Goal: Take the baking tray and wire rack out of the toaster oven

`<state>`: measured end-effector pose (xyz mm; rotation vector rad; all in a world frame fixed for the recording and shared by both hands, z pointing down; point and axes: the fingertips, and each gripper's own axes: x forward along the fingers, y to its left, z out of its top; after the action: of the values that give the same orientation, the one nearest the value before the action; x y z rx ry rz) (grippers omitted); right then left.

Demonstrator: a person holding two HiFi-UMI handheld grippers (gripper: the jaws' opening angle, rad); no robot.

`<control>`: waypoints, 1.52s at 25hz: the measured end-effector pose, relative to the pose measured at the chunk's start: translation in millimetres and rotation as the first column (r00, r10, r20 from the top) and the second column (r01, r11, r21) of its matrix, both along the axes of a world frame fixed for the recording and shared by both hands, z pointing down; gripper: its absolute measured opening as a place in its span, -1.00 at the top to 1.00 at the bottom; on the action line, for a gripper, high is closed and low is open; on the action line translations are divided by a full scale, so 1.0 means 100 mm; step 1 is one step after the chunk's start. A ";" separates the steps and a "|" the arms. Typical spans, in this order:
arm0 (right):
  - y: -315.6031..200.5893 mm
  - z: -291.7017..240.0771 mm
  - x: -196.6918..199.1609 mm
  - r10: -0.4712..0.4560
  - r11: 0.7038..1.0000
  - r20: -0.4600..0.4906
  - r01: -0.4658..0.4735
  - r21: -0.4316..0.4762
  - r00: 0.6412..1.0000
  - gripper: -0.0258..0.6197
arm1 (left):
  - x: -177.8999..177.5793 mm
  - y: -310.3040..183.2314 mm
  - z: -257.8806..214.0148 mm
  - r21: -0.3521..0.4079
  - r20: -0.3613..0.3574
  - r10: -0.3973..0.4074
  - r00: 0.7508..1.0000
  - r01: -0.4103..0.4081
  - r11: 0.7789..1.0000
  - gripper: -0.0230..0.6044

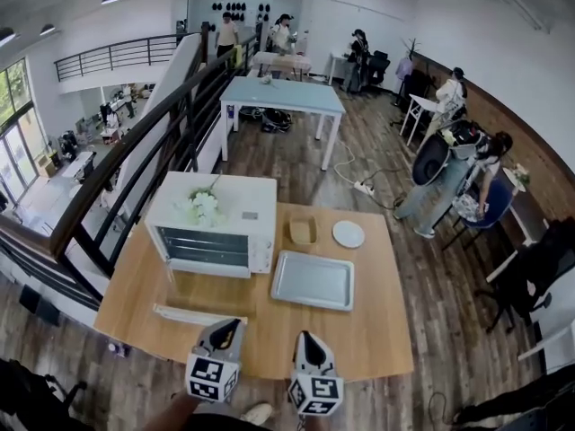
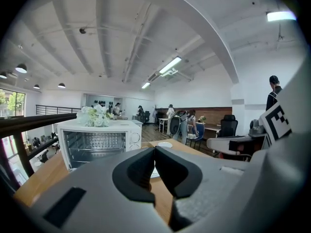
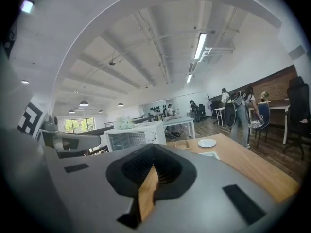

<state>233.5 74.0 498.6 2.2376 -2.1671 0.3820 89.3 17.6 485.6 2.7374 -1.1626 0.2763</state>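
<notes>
Left tongs and right tongs, both closed and empty, should open before entering the toaster oven level for the wire rack.

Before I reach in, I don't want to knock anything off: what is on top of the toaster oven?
A bunch of white flowers lies on the toaster oven, left of its middle. The patch of top beneath them is hidden.
</notes>
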 end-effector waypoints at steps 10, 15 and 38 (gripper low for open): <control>-0.67 0.06 -0.68 -0.099 0.995 0.010 0.100 -0.011 0.995 0.92 | -0.72 -0.52 0.04 -0.013 -0.002 -0.095 0.995 0.095 0.995 0.91; -1.01 0.04 -0.96 -0.126 0.992 0.020 0.127 -0.014 0.992 0.92 | -1.01 -0.82 0.05 -0.023 -0.003 -0.123 0.992 0.123 0.992 0.91; -2.41 0.51 -1.69 -0.083 0.993 0.187 0.097 -0.070 0.979 0.92 | -1.85 -2.32 0.54 -0.206 -0.114 -0.179 0.977 0.153 0.967 0.91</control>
<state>64.6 -166.9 549.1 2.1316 -2.2847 0.6840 -96.2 -214.5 539.5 2.4320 -1.2478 0.1750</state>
